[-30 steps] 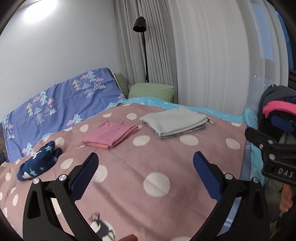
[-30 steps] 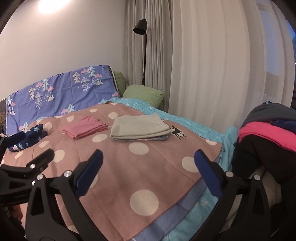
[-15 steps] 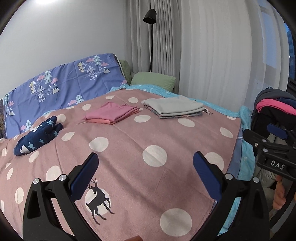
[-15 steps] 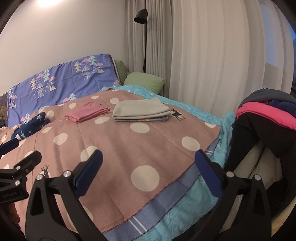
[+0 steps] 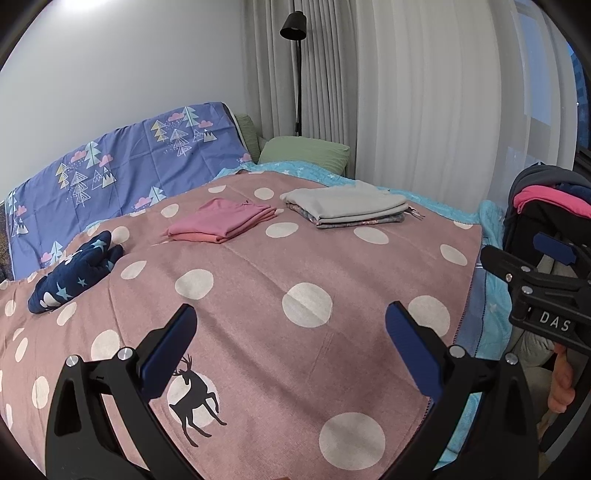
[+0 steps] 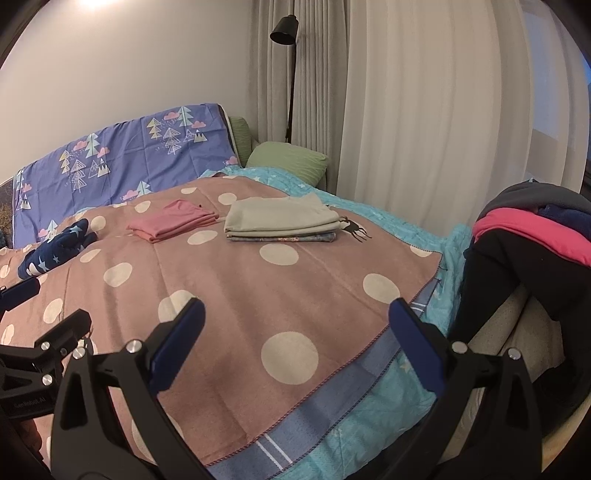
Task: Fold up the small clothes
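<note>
Three folded piles [image 5: 345,205] on dotted blanket [image 5: 295,332]

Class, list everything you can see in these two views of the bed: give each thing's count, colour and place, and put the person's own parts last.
Polka-dot blanket: one, dusty pink with cream dots and a black deer print, spread over the bed.
Folded pink clothes: one pile, pink, far middle of the blanket.
Folded grey clothes: one pile, light grey on patterned pieces, right of the pink pile.
Navy star garment: one, bundled, far left.
Unfolded clothes heap: one, black, pink, grey, navy, off the bed's right side.
Green pillow: one, at the head.
Floor lamp: one, black, by the curtains.
Left gripper: black, blue jaws open.
Right gripper: black, blue jaws open.
</note>
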A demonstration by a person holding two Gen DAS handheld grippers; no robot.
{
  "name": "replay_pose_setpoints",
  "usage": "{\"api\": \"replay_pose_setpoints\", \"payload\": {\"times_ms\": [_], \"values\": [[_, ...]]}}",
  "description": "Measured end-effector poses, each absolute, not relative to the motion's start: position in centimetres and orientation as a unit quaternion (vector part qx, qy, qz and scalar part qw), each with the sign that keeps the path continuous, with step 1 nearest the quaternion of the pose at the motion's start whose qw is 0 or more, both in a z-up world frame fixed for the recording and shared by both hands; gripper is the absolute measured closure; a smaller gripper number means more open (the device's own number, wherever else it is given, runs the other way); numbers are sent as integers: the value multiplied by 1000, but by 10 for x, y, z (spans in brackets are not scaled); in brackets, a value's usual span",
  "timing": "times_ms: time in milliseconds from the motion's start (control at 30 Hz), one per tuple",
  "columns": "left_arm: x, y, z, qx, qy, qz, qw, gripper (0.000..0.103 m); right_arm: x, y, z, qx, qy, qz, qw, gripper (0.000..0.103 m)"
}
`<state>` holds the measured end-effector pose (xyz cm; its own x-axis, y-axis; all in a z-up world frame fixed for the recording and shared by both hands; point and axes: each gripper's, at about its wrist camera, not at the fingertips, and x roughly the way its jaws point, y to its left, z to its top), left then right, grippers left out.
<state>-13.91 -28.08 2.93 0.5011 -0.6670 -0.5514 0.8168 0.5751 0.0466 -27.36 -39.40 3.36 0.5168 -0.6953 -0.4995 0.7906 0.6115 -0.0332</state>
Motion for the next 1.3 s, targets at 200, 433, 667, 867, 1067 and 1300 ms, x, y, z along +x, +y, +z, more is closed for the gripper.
{"api": "replay_pose_setpoints", "payload": {"times_ms": [200, 433, 667, 867, 1067, 1300], "values": [[-133, -284, 25, 156, 254, -431, 852, 1, -272, -399, 32, 103, 243, -431, 863, 2], [-131, -286, 23, 157, 256, -432, 850, 1, -270, -403, 31, 104, 245, -431, 862, 2], [-129, -287, 19, 157, 259, -433, 849, 1, -269, -405, 30, 105, 247, -432, 861, 2], [-130, -288, 18, 158, 259, -438, 846, 1, -269, -404, 30, 105, 247, -432, 861, 2], [-132, -289, 18, 157, 261, -440, 845, 1, -269, -408, 26, 107, 249, -432, 860, 2], [-133, -290, 17, 159, 264, -443, 842, 1, -270, -409, 22, 109, 252, -432, 859, 2]]}}
